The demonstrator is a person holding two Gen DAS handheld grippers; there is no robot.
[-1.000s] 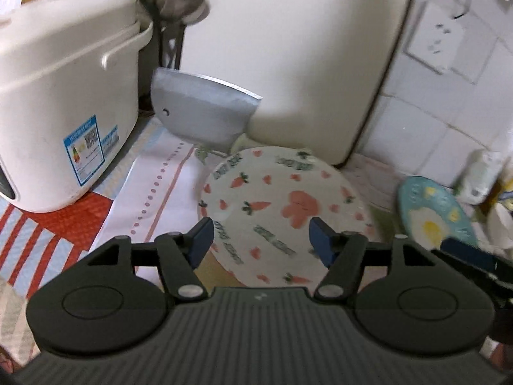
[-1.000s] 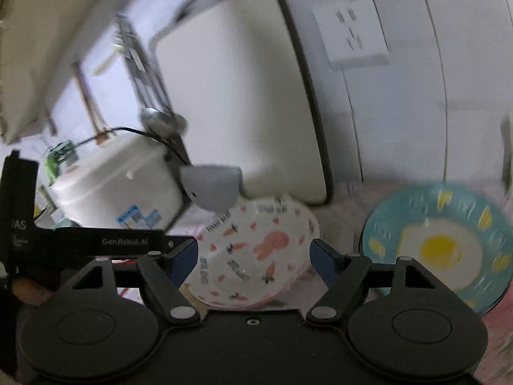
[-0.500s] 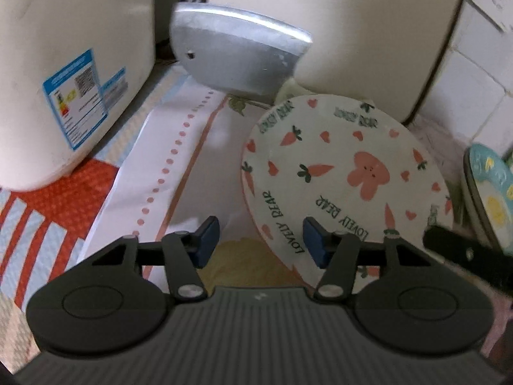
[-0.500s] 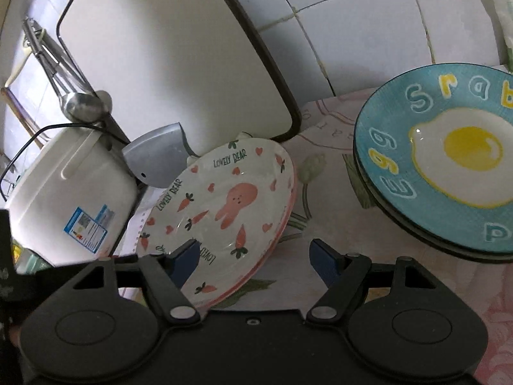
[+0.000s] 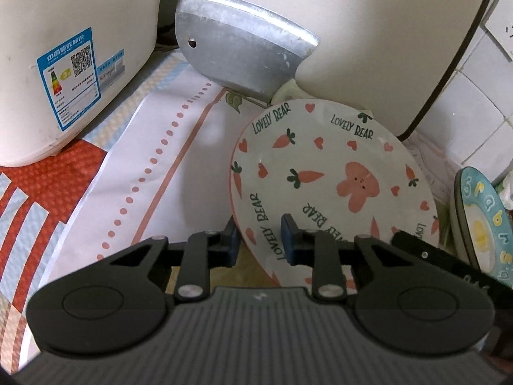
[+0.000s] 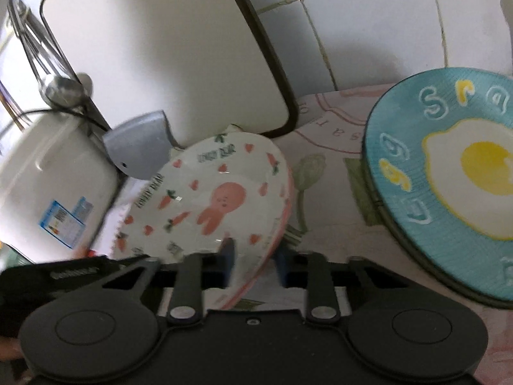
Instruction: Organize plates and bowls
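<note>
A white plate with a pink rabbit and carrots [image 5: 333,176] lies on the counter; it also shows in the right wrist view [image 6: 211,199]. My left gripper [image 5: 259,240] has its fingers on either side of the plate's near-left rim, closed onto it. My right gripper [image 6: 253,263] straddles the plate's near-right rim the same way. A blue plate with a fried-egg print [image 6: 449,173] sits to the right on a darker plate; its edge shows in the left wrist view [image 5: 484,218].
A white rice cooker [image 5: 64,57] stands at the left. A steel cleaver blade [image 5: 243,54] leans against a white cutting board [image 5: 352,32] behind the rabbit plate. A tiled wall [image 6: 368,25] is at the back. Patterned mats [image 5: 144,166] cover the counter.
Both grippers moved in toward the rabbit plate and their jaws narrowed from wide open onto its rim on opposite sides.
</note>
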